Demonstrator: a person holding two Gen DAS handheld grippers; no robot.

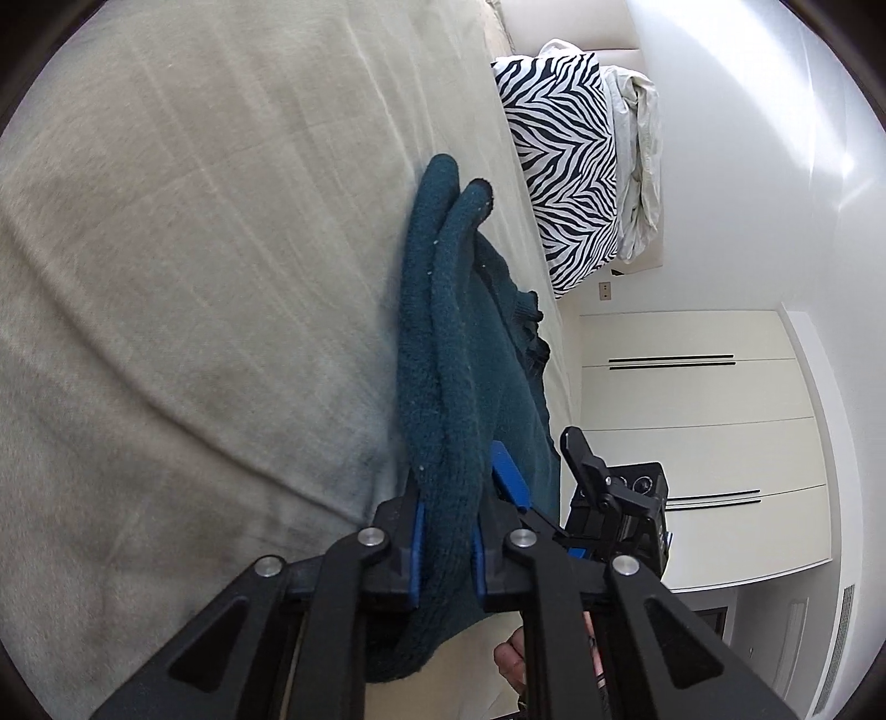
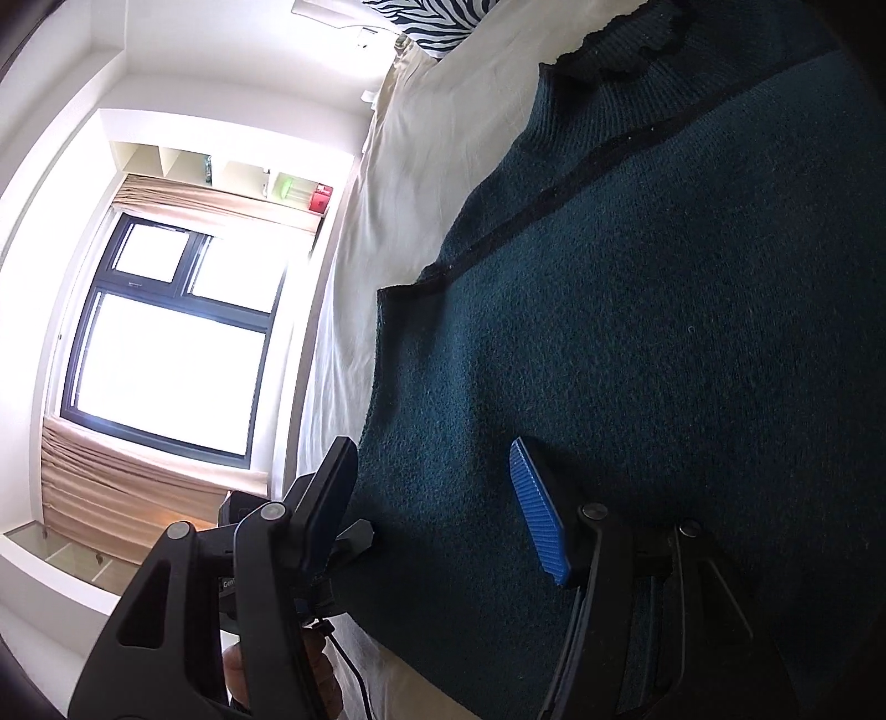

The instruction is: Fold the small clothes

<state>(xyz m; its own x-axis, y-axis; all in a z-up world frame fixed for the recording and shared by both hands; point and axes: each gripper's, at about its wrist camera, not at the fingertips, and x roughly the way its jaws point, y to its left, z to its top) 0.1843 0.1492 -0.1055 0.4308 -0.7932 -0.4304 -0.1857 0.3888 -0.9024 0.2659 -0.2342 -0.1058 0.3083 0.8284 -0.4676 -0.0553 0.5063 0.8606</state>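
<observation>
Here, left gripper [image 1: 446, 531] clamping teal sweater [image 1: 443, 343]

Both wrist cameras look closely along their claws, sharing the teal sweater [image 1: 443, 332] and bed [image 1: 194, 249]

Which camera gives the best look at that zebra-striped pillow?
The left wrist view: the zebra-striped pillow shows nearly whole, lying on the bed. The right wrist view catches only a strip of it at the frame's top edge.
</observation>
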